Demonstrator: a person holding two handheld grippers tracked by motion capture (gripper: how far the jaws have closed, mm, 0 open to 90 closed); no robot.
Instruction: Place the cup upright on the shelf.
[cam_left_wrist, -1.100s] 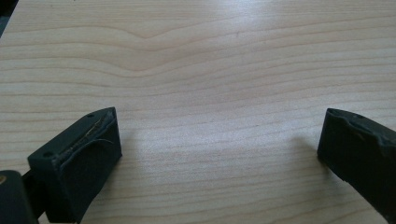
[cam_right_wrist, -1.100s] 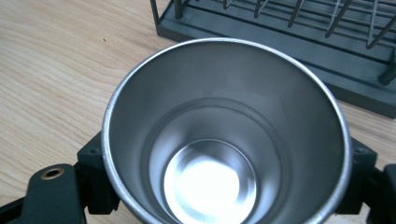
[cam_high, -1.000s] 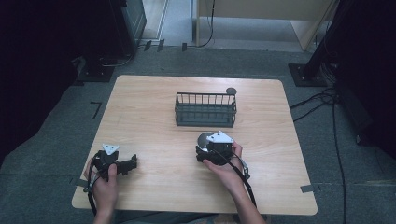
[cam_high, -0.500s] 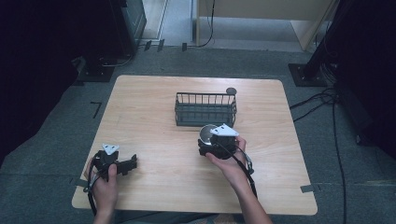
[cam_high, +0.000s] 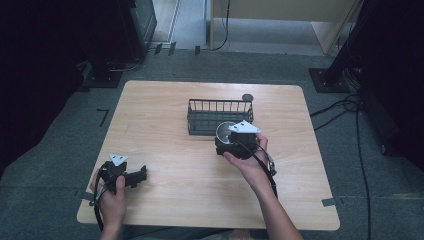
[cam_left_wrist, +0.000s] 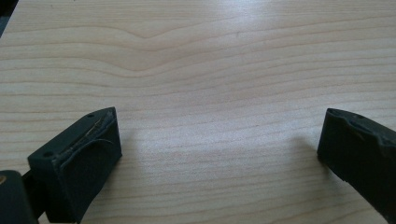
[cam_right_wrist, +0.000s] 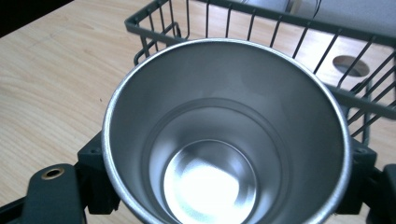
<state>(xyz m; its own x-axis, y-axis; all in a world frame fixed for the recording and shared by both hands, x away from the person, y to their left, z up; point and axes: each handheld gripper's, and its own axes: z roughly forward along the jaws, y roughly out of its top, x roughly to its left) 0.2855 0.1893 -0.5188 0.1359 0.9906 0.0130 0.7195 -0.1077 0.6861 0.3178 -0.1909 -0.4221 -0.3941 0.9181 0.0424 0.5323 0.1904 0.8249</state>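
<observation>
The steel cup (cam_right_wrist: 226, 135) is standing upright, mouth facing up, shiny and empty inside; the right tool (cam_high: 231, 141) is clamping it beside the wire basket (cam_high: 220, 116); the left tool (cam_left_wrist: 219, 154) is resting apart on the tabletop (cam_high: 165, 105).

Basket (cam_high: 220, 116) sits mid-desk (cam_high: 160, 110), far side; cup (cam_high: 225, 131) just before it, in right gripper (cam_high: 229, 141); left gripper (cam_high: 136, 176) near left corner.

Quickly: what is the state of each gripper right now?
Left gripper: open, nothing between the jaws, low over the bare table.
Right gripper: shut on the steel cup, held near the wire basket.
</observation>
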